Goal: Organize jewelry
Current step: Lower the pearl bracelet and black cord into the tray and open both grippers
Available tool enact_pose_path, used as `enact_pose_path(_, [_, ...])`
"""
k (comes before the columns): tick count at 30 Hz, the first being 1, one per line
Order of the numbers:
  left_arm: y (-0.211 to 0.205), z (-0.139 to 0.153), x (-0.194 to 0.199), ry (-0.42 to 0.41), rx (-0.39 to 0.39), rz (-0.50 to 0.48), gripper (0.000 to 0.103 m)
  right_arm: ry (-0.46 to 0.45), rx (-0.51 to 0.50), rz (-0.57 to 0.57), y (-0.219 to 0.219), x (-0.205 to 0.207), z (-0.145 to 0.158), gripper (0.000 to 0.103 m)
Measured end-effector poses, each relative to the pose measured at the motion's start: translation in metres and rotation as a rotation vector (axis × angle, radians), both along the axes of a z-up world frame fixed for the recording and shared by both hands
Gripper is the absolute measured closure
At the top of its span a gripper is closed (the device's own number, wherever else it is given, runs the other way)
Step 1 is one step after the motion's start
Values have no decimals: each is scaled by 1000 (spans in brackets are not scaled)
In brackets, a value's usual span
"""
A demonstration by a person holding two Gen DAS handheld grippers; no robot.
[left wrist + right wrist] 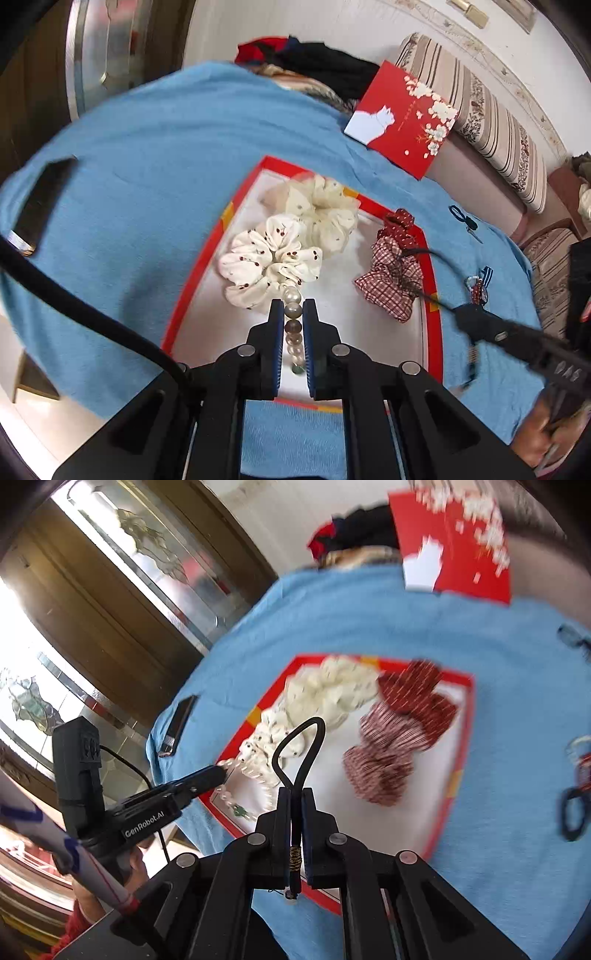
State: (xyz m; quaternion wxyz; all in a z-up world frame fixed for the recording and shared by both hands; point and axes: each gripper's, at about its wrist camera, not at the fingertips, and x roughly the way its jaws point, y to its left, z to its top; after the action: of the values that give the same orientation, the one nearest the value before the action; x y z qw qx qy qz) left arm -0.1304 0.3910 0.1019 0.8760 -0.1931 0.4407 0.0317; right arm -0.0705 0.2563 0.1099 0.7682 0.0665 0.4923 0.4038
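Note:
My left gripper [293, 306] is shut on a pearl bead bracelet [291, 295] over the near part of a red-rimmed white tray [430, 266]. The bracelet also shows in the right wrist view [236, 771], hanging from the left gripper [218, 771]. My right gripper [295, 797] is shut on a black elastic hair tie [301, 746], its loop sticking up above the tray [465, 716]. The right gripper also shows in the left wrist view [458, 308]. In the tray lie two cream scrunchies [271, 258], [325, 210] and red patterned scrunchies [393, 280].
The tray sits on a blue cloth [147, 177]. A red box lid with a white cat [402, 118] lies at the back. A black phone [40, 199] lies on the left. Small scissors [465, 219] and a keychain [478, 286] lie on the right.

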Motion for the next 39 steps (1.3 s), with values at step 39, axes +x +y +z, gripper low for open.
enact_pose_path(39, [-19, 35, -46, -65, 82, 139, 59, 63, -82, -55, 40, 81, -48, 66])
